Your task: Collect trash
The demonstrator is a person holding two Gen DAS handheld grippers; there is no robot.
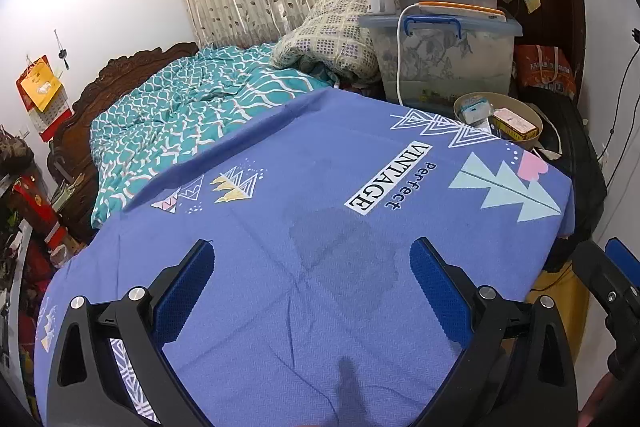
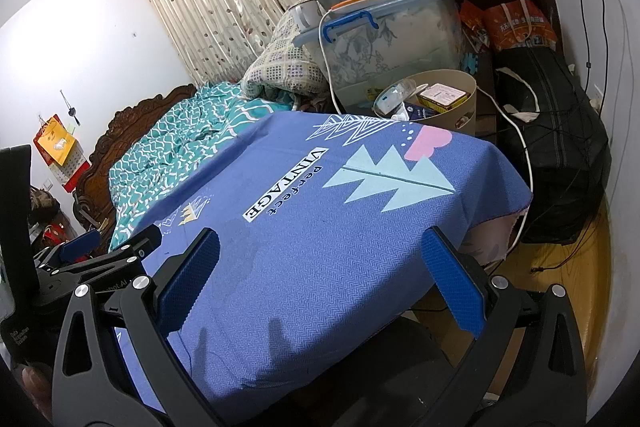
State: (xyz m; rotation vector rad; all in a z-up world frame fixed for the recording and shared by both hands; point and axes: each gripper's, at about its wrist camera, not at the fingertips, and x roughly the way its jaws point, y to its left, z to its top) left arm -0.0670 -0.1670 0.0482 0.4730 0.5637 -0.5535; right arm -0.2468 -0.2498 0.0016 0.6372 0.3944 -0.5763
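Note:
A round beige bin (image 1: 532,115) (image 2: 466,87) stands beyond the far right corner of the table, holding small boxes (image 1: 514,125) (image 2: 442,95) and a clear plastic bottle (image 2: 394,95). The table wears a blue cloth (image 1: 280,227) (image 2: 312,227) printed "Perfect VINTAGE", with a dark damp patch (image 1: 344,259). My left gripper (image 1: 312,259) is open and empty over the cloth near the patch. My right gripper (image 2: 320,251) is open and empty over the cloth's right half. The left gripper also shows in the right wrist view (image 2: 100,247).
A bed with a teal duvet (image 1: 180,123) lies left of the table. Stacked clear storage boxes (image 1: 444,55) (image 2: 384,39) with a mug (image 1: 378,1) stand behind the bin. A black bag (image 2: 556,163) and white cable (image 2: 524,179) are on the right by the floor.

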